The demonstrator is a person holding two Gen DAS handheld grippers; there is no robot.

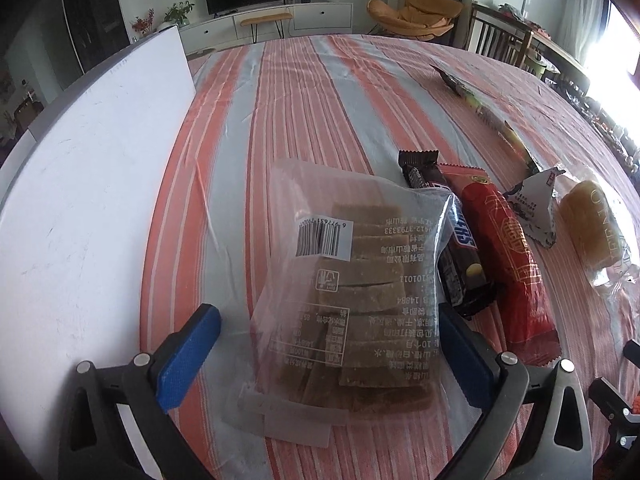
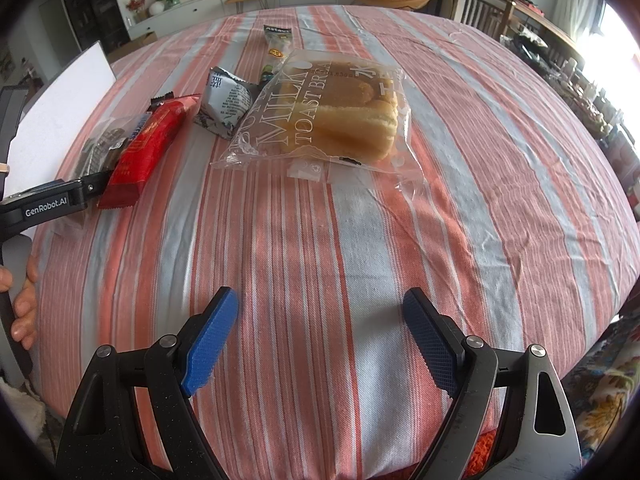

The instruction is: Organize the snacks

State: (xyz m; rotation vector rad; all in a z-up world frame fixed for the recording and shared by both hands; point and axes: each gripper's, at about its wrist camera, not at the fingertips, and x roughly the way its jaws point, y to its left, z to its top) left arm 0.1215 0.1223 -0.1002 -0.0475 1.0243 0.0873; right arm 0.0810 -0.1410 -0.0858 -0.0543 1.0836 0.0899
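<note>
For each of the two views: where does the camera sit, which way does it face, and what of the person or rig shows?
Left wrist: on the left tool, angled down; open jaws straddle the clear bag.
Right wrist: on the right tool, angled down at bare tablecloth, jaws open; left tool and a hand at its left edge.
Shared: red pack, bread, white board.

Six snacks: one clear bag (image 1: 352, 296), one chocolate bar (image 1: 460, 248), one red pack (image 1: 512, 256), one white pouch (image 1: 534, 208), one bread bag (image 2: 336, 116), one long stick pack (image 1: 488, 114).
</note>
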